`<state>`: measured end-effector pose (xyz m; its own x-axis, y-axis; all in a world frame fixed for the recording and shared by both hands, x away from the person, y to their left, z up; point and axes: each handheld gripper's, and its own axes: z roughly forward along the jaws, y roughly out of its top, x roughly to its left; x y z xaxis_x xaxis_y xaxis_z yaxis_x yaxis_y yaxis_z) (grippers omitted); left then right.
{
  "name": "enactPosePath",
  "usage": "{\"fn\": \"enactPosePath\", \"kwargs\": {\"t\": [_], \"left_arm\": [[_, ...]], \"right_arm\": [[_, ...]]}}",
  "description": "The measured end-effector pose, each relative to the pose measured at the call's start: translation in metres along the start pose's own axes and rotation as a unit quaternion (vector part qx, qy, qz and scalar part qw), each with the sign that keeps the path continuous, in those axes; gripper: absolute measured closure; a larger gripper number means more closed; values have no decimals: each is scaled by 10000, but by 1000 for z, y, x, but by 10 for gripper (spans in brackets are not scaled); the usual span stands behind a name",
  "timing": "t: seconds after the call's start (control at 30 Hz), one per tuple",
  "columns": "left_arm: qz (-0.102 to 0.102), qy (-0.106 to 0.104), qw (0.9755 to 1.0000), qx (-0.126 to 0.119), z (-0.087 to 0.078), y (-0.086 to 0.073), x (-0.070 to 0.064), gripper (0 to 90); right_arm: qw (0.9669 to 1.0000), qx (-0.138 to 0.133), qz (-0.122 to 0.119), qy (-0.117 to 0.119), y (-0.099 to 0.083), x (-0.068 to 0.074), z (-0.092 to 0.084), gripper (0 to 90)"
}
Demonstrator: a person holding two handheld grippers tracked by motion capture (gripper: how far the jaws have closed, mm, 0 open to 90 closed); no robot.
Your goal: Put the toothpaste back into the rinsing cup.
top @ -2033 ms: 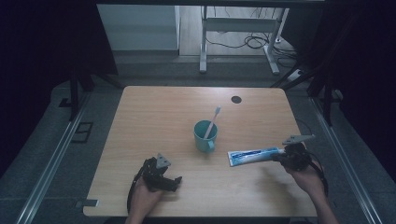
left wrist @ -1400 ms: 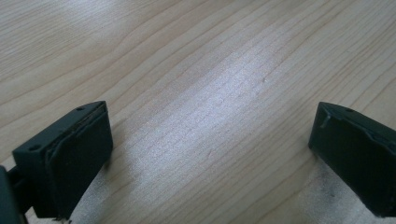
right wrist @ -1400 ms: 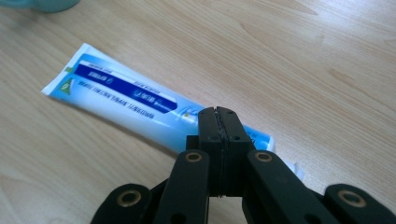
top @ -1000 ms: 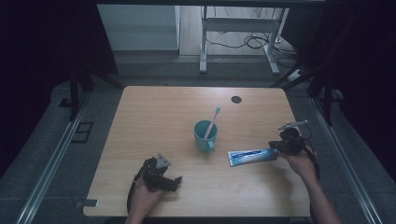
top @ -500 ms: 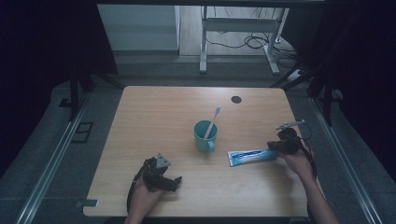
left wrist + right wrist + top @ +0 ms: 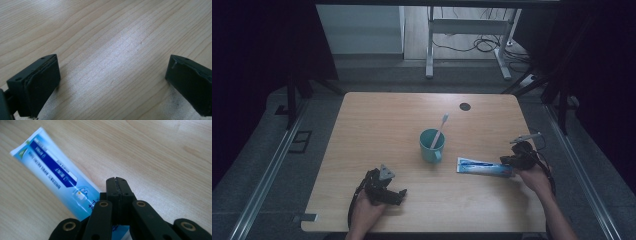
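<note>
Since a couple seconds back the right gripper [image 6: 512, 161] has slid up from about 4 o'clock to 3 o'clock on the table [image 6: 377, 125], and the toothpaste tube [image 6: 483, 167] now lies flat beside it, just right of the teal cup [image 6: 432, 145] with the toothbrush [image 6: 440, 129] in it. Its jaws are pressed together right over the tube's end (not pinching it, as far as I can tell). The left gripper [image 6: 398, 195] sits at 7 o'clock, fingers [image 6: 40, 82] spread wide over bare wood.

On my table [image 6: 377, 120] I count one teal cup [image 6: 432, 146], one toothbrush [image 6: 439, 129] standing in it, and one toothpaste tube [image 6: 482, 168] to its right.
</note>
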<state>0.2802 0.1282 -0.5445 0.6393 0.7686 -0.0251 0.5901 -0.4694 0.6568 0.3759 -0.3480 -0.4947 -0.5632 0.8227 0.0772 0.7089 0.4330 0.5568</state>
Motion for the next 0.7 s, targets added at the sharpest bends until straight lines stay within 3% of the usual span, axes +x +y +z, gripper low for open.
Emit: {"fn": "enactPosePath", "kwargs": {"t": [0.7], "left_arm": [[13,0,10000,-5,0,0,0,0]], "right_arm": [[9995,41,-248,170,-30,23,-14,875]]}}
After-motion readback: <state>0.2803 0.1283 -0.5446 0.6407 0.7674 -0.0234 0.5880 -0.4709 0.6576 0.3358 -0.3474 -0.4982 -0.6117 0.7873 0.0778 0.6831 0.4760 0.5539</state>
